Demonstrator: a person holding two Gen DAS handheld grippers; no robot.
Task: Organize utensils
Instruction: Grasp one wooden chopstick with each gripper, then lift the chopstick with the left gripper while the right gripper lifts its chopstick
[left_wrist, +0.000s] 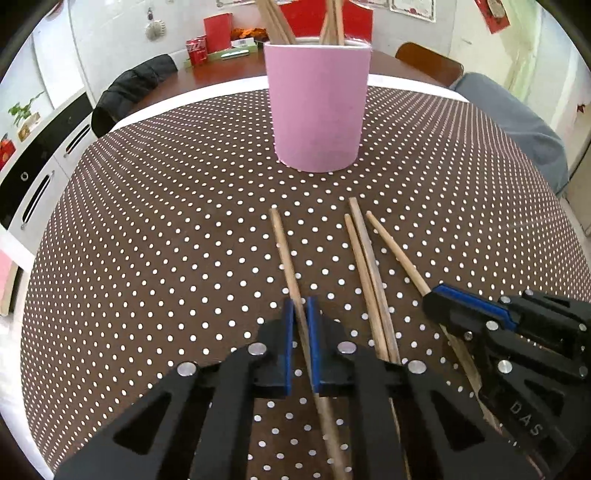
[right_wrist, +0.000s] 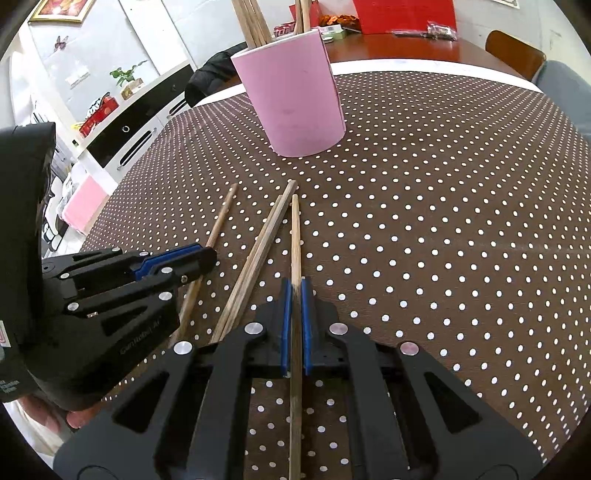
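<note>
The dotted tablecloth covered the table. The pink cup stood upright toward the far side, already holding several chopsticks. 4 chopsticks lay on the cloth near the cup. The left gripper was clamped on the leftmost chopstick; the right gripper was clamped on the rightmost chopstick. The middle pair lay touching, ungripped. Judgement: the sticks look light, rigid and smooth, likely to pivot or slip in the pads; a hold nearer mid-length should steady them for insertion.
</note>
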